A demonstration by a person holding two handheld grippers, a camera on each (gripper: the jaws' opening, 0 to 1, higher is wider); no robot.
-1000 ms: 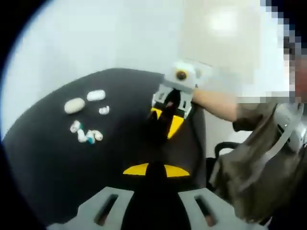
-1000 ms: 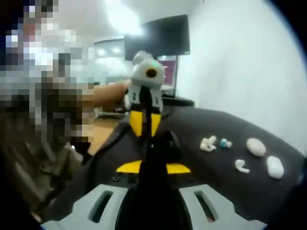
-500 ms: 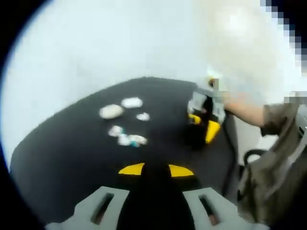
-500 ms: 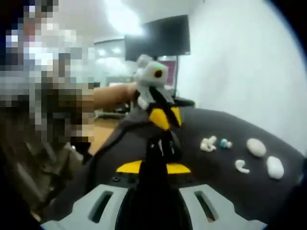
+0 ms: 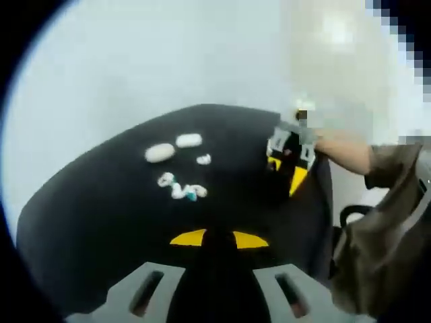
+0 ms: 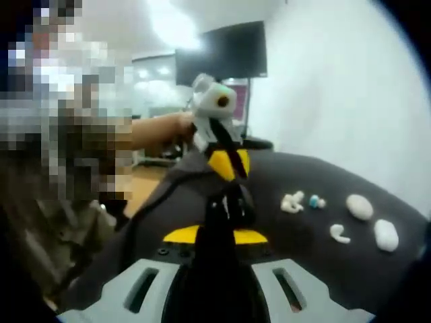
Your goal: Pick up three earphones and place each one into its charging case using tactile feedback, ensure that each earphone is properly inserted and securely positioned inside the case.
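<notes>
Right gripper view: jaws pressed together, empty; spread first, then approach lone earphone [image 6: 339, 233] squarely, well short of charging cases [image 6: 359, 206].

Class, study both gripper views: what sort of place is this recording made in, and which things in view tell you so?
Probably an office or lab. A dark wall screen hangs under ceiling lights, an office chair stands beside the black table, and glass-walled space recedes behind.

Left gripper [image 6: 227, 163] — held up on a bare forearm [image 6: 156, 131], jaws together, tilted. Right gripper [image 5: 291, 176] — likewise on an outstretched forearm [image 5: 343, 152], jaws together, nothing between them.
</notes>
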